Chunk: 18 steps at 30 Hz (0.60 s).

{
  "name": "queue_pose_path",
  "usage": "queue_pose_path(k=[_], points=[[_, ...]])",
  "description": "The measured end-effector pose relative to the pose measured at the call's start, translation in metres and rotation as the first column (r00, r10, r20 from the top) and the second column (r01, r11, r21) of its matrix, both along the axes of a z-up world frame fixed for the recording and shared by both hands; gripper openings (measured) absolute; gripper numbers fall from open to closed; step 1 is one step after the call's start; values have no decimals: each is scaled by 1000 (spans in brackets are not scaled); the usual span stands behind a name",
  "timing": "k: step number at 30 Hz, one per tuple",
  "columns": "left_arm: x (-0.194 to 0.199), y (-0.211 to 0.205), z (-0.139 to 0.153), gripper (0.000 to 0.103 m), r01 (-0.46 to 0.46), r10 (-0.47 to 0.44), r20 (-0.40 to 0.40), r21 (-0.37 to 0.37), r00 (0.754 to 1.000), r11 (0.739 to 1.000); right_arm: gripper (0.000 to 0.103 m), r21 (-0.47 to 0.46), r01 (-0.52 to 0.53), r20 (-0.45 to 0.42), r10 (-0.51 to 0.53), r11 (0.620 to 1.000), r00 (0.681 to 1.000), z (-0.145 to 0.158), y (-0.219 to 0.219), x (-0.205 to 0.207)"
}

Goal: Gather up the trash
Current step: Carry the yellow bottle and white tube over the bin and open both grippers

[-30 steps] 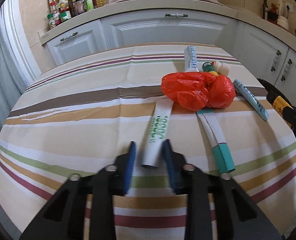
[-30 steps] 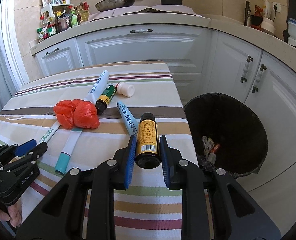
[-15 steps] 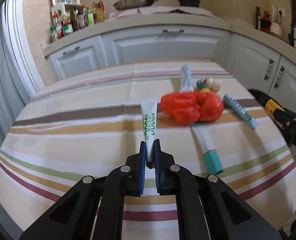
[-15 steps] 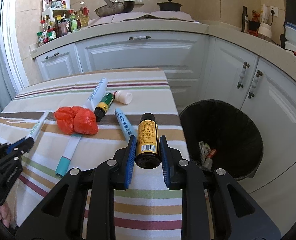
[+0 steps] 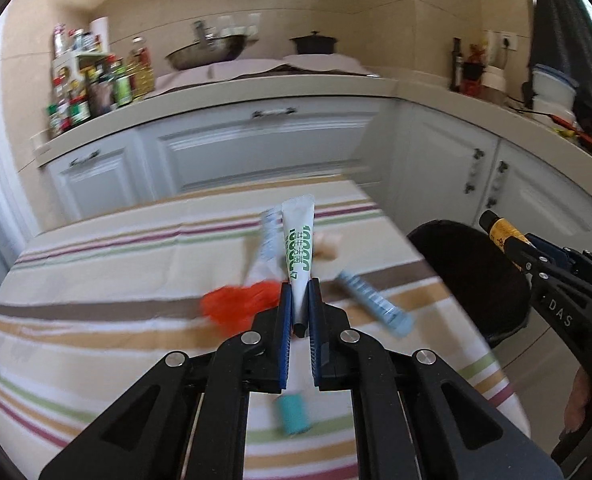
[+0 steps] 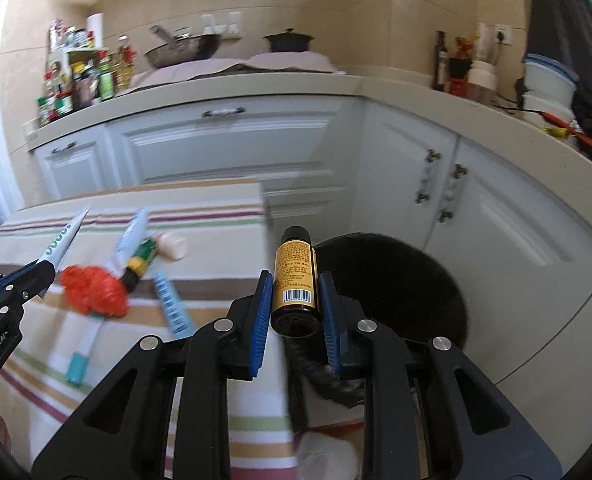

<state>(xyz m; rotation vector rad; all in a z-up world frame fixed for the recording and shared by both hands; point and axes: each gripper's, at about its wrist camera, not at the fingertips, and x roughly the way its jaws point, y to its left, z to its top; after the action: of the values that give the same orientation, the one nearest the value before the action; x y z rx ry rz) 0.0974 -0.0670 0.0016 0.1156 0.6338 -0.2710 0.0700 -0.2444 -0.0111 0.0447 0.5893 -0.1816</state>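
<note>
Above the striped table (image 5: 95,280), I hold the left gripper (image 5: 300,312) pinched on the cap end of a white tube with green lettering (image 5: 298,240); the tube projects forward and upward from between the pads, clear of the cloth. I hold the right gripper (image 6: 293,304) clamped on an amber bottle with a yellow label (image 6: 294,276), base toward the camera, beyond the table edge and over the near rim of the black trash bin (image 6: 396,280). A red bag (image 6: 93,290) and further tubes lie on the cloth.

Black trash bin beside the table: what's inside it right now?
In the right wrist view the black trash bin shows only a dark interior; the brown bottle with the orange label and the right gripper cover its near side.
</note>
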Motion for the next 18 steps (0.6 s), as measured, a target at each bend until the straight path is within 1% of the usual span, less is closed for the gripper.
queue_pose_path(k=[2, 5, 10, 13, 18], points=[[6, -15, 3, 9, 35, -35, -5, -22, 999, 999, 23, -5, 26, 8, -26, 1000, 1000, 1, -12, 2], [13, -40, 5, 9, 75, -75, 15, -16, 997, 997, 23, -12, 69, 18, -69, 998, 997, 2, -34, 5], [23, -79, 2, 9, 132, -131, 21, -7, 991, 991, 23, -21, 123, 30, -123, 992, 992, 2, -64, 10], [28, -96, 1, 9, 150, -150, 22, -5, 988, 989, 23, -17, 146, 34, -146, 989, 989, 0, -80, 13], [42, -128, -8, 9, 173, -173, 11, 20, 985, 985, 23, -9, 167, 42, -167, 986, 985, -8, -103, 21]])
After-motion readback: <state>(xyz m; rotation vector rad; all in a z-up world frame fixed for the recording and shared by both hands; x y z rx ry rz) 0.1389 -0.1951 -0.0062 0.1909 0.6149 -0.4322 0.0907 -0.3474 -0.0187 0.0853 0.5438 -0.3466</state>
